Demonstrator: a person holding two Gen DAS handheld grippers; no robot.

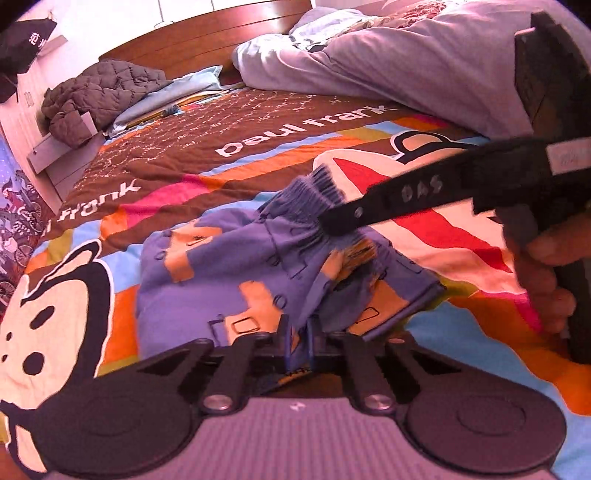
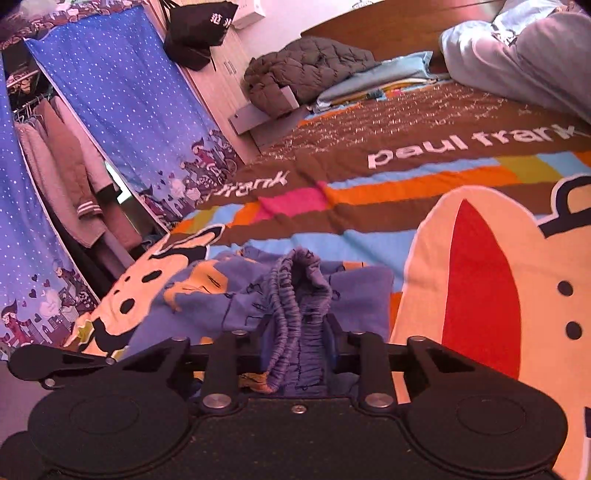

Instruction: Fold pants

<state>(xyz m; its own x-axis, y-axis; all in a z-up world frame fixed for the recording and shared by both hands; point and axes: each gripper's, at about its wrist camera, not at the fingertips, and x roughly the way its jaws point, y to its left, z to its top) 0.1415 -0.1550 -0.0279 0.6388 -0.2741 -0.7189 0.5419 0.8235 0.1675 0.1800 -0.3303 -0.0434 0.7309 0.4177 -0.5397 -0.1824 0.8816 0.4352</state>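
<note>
Small blue pants (image 1: pixel 207 280) with orange cartoon prints lie crumpled on the colourful bedspread (image 1: pixel 184 162). In the left wrist view my left gripper (image 1: pixel 299 343) is shut on a near edge of the blue fabric, which is pinched between its pads. My right gripper (image 1: pixel 332 225) reaches in from the right, held by a hand (image 1: pixel 546 280), and its tips clamp the ribbed elastic waistband (image 1: pixel 314 188). In the right wrist view the pants (image 2: pixel 229 291) spread out to the left, and the gathered waistband (image 2: pixel 295 295) stands up between the narrow jaws of my right gripper (image 2: pixel 301 339).
A grey duvet (image 1: pixel 406 55) is heaped at the far right of the bed. A quilted dark jacket (image 1: pixel 99 92) lies by the wooden headboard (image 1: pixel 207 33). Left of the bed hang a blue dotted curtain (image 2: pixel 110 110) and clothes in a wardrobe (image 2: pixel 62 155).
</note>
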